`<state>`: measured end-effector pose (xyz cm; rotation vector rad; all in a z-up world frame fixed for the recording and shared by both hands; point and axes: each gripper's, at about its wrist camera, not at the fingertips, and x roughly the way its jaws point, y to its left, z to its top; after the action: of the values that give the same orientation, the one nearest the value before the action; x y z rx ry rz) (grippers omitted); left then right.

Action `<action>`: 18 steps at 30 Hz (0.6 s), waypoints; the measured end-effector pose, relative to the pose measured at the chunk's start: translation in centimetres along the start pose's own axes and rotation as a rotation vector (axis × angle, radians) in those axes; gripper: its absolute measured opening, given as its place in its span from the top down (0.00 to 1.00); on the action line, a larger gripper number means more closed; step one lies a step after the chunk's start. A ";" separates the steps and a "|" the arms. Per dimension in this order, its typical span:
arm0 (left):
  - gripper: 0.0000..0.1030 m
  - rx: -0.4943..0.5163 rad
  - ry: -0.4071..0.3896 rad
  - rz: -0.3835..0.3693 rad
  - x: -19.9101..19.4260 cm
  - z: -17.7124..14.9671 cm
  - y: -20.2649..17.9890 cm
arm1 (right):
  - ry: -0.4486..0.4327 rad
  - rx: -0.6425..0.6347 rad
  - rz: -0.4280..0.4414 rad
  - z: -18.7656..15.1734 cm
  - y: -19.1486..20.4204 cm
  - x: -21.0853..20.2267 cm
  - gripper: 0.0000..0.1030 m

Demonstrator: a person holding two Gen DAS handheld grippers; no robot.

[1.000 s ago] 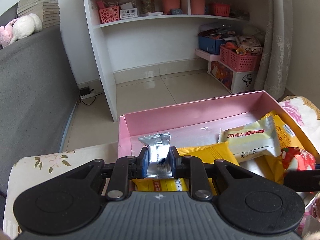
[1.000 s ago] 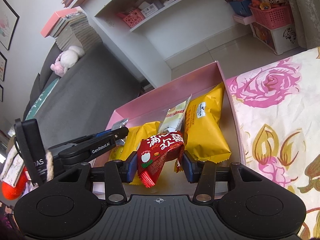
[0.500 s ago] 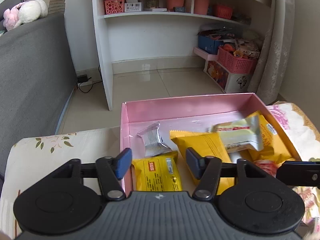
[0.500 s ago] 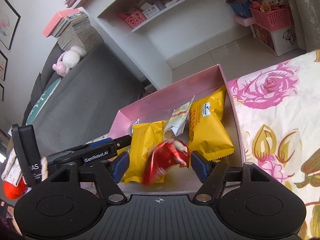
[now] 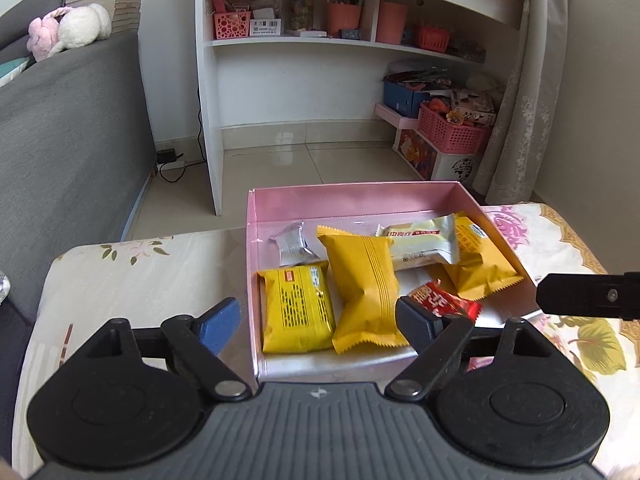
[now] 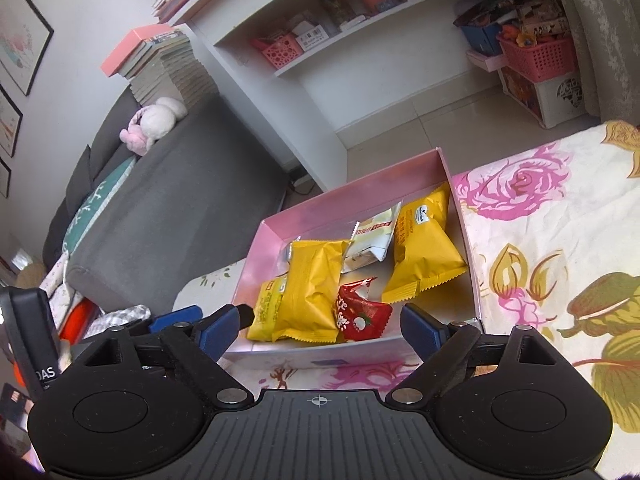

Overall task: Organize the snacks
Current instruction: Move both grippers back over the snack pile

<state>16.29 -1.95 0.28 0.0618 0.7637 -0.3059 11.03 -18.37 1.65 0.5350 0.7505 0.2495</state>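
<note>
A pink box (image 5: 352,196) (image 6: 256,256) on the flowered tablecloth holds several snack packets. A small silver packet (image 5: 291,242) lies at its far left. Beside it are yellow packets (image 5: 296,312) (image 6: 308,284), a pale packet (image 5: 420,242) (image 6: 370,242) and a red packet (image 5: 442,300) (image 6: 358,314). My left gripper (image 5: 320,320) hangs back over the box's near edge, jaws opening wide, nothing between its pads. My right gripper (image 6: 322,324) is also pulled back above the near edge, jaws opening, and the red packet lies loose in the box below.
A flowered tablecloth (image 6: 552,248) (image 5: 132,280) covers the table around the box. A grey sofa (image 5: 68,140) stands to the left, a white shelf unit (image 5: 320,60) behind. Pink baskets (image 5: 452,132) sit on the floor at the right. The other gripper's black bar (image 5: 588,294) reaches in from the right.
Both grippers have opened and let go: the silver packet and the red packet dropped into the box. Both grippers drew back and up from the box.
</note>
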 end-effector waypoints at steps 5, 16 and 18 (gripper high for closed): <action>0.10 0.009 -0.015 0.009 -2.3 -0.8 0.0 | -0.011 -0.084 -0.033 -0.8 1.8 -1.9 0.06; 0.00 0.010 -0.047 -0.011 -6.6 -4.3 -0.3 | -0.039 -0.184 -0.078 -3.5 3.2 -4.7 0.01; 0.00 -0.017 -0.051 -0.019 -7.0 -5.3 -0.2 | -0.063 -0.210 -0.089 -4.4 3.1 -5.0 0.01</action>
<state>7.91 0.49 1.30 0.0307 0.7162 -0.3181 4.27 -16.12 3.62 0.3088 0.6757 0.2243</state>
